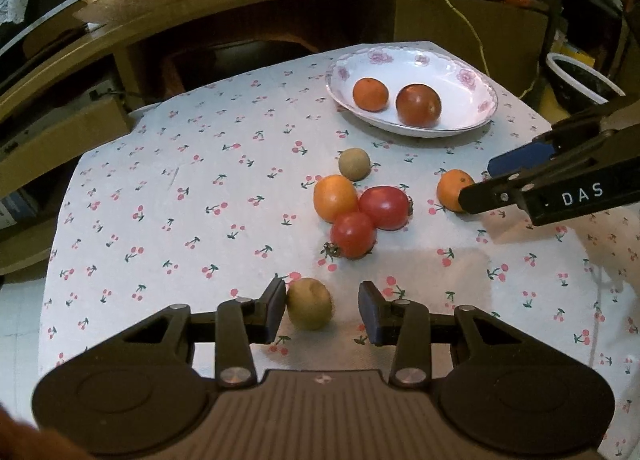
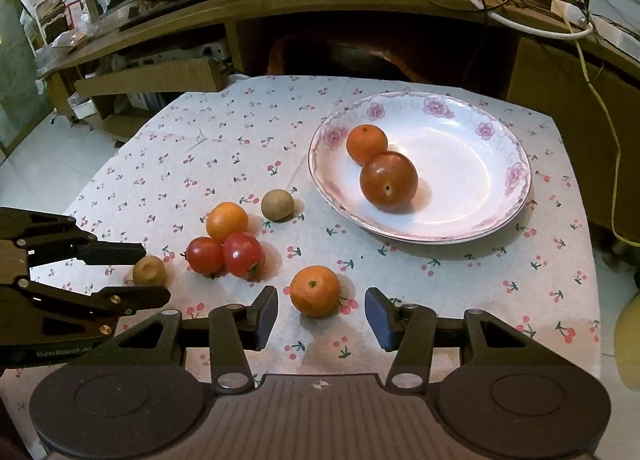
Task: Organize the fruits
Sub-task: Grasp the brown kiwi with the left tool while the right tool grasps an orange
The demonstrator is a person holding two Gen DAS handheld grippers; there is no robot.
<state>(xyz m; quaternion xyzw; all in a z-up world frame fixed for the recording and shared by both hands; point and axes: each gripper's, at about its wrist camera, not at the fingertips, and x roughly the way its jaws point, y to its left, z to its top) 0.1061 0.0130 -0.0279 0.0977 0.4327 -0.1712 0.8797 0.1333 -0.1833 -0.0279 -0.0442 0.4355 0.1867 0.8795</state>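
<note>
**A:** Big picture first: the surface [image 2: 224, 131] under its cherry-print cloth, and the flowered plate [image 2: 500, 195] toward the far right with two fruits already in it, a small orange [image 2: 366, 143] touching a dark red tomato [image 2: 388, 179].

**B:** So the sorting is under way, not finished. Plenty left on the cloth: a cluster of an orange fruit [image 2: 226, 221] and two red tomatoes [image 2: 243, 254], all touching, and a small brown fruit [image 2: 277, 204] just behind them.

**A:** Now the two grabs in hand. The right gripper [image 2: 321, 318] is down at a lone mandarin [image 2: 315, 290], fingers apart with a gap on both sides, nothing gripped.

**B:** And the left gripper [image 1: 322, 310]?

**A:** It brackets a second brown fruit [image 1: 309, 303] at the near edge. One finger [image 1: 275, 306] looks right against it, the other stands clear. So open, not yet clamped.

**B:** I read this as the reach-and-close step, both hands at once.

**A:** Agreed. Next, I'd say the left needs to centre on that fruit before closing, or it may roll sideways. The right wants to push a touch farther forward so the pads meet the mandarin's widest part, then squeeze gently, lift, and carry across to the plate.
</note>
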